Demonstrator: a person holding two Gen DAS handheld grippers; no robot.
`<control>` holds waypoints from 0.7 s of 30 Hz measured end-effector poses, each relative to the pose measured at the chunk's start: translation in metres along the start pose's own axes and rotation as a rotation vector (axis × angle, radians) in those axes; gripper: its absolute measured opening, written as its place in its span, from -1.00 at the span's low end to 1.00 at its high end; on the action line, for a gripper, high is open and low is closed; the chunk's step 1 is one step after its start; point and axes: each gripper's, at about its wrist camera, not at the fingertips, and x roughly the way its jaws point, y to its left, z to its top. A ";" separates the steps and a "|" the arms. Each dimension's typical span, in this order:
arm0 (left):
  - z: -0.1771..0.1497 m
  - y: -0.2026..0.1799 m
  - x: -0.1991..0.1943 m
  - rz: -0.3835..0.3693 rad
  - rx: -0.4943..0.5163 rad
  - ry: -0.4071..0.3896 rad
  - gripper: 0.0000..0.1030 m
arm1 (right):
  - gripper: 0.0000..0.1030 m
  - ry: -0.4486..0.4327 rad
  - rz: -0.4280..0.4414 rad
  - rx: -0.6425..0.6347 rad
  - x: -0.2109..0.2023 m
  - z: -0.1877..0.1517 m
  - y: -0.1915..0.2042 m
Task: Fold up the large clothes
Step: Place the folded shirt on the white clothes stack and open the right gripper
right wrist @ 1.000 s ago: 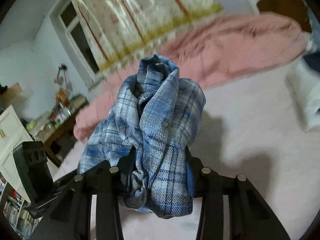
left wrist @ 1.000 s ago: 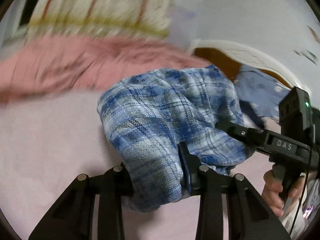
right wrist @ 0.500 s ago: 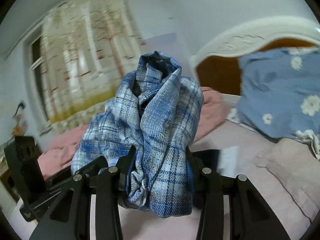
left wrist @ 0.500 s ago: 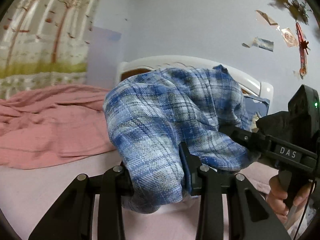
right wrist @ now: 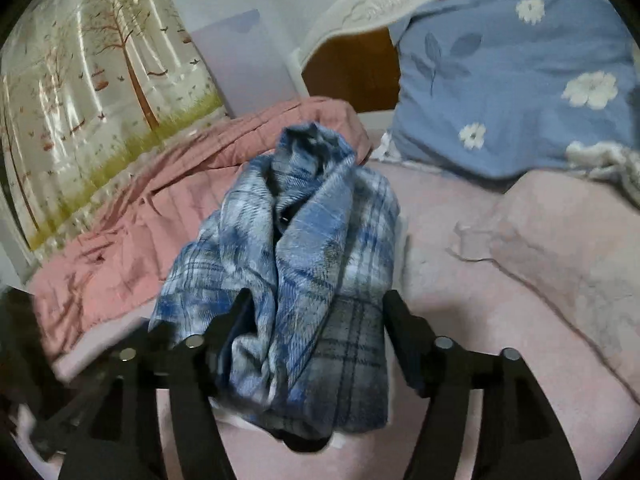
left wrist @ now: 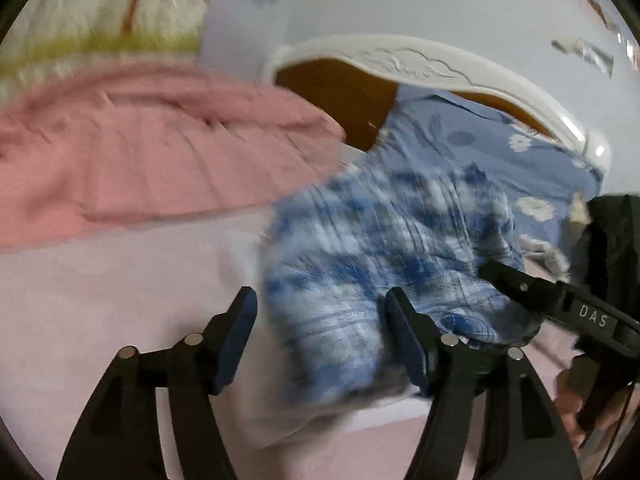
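The left claw (left wrist: 316, 344) has just been opening and now stands spread: its left pad is clear of the cloth, while its right pad sits against or just beside the blue plaid garment (left wrist: 384, 264), too blurred to say which. The right claw (right wrist: 316, 320) has likewise just been opening; the bundle fills the gap between its 2 fingers, and I can't see the pads pinching it any more. So both have let go, and the garment sits as a rolled, upright-looking bundle (right wrist: 296, 248) on the pale pink bed sheet (right wrist: 500, 320), near the pink quilt (right wrist: 120, 248) on its left and with the blue flowered pillow (right wrist: 512, 80) and white headboard (left wrist: 400, 60) farther off to the right.

As I read it, this is the set-down of the folded piece. To do it well, both claws should back straight out, level, without snagging a fold, so the bundle doesn't topple or unroll.
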 end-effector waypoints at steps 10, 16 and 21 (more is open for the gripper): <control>-0.052 0.018 -0.161 0.253 0.167 -0.350 0.99 | 1.00 -0.278 0.032 -0.196 -0.124 -0.055 0.072; -0.104 0.039 -0.169 0.336 0.172 -0.421 0.99 | 1.00 -0.331 -0.048 -0.324 -0.120 -0.126 0.091; -0.111 0.057 -0.149 0.375 0.101 -0.347 0.99 | 1.00 -0.309 -0.080 -0.399 -0.114 -0.140 0.101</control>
